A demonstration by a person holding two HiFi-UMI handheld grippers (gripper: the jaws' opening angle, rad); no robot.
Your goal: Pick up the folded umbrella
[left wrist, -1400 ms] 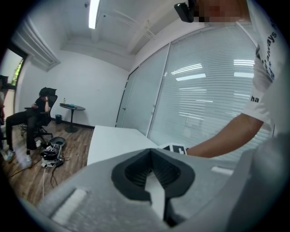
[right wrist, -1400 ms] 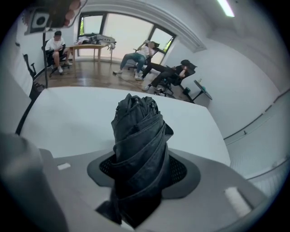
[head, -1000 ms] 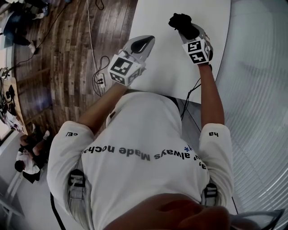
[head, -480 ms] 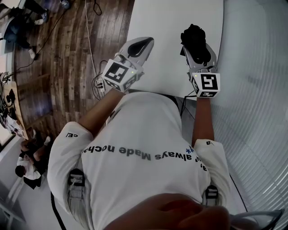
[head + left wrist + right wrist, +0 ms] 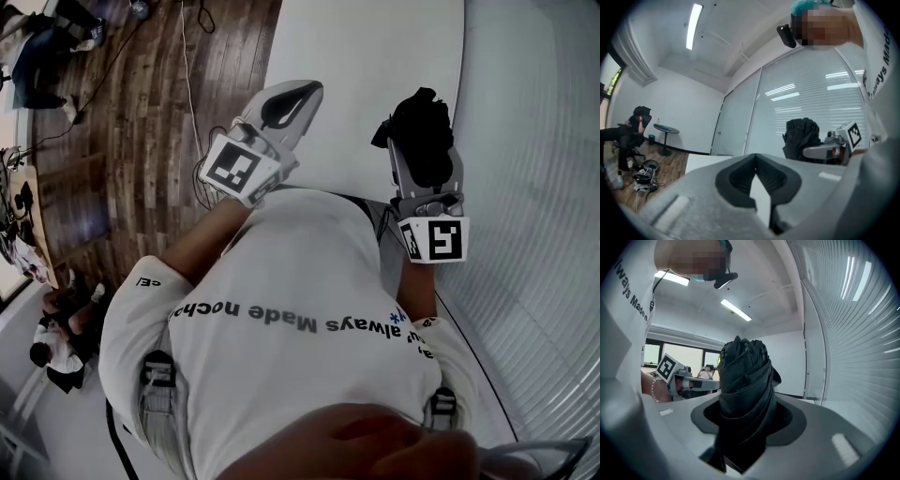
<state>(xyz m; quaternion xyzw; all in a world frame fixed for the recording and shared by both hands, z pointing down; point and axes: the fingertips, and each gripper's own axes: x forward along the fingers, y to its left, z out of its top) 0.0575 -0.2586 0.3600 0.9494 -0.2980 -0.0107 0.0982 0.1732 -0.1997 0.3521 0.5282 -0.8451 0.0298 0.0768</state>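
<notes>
While right gripper (image 5: 424, 155) clamps folded umbrella (image 5: 745, 380) — raised | left gripper (image 5: 755, 159) clenched, empty

So the folded umbrella (image 5: 424, 127) sits between the jaws of the right gripper (image 5: 419, 142), over the right side of the table (image 5: 361, 56). The left gripper (image 5: 291, 97) is off to its left, over the table's near-left corner. Floor (image 5: 141, 112) lies left of the table, blinds (image 5: 539, 141) to the right.

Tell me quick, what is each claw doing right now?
Left claw: closed, holding nothing.
Right claw: closed on the folded umbrella.
</notes>
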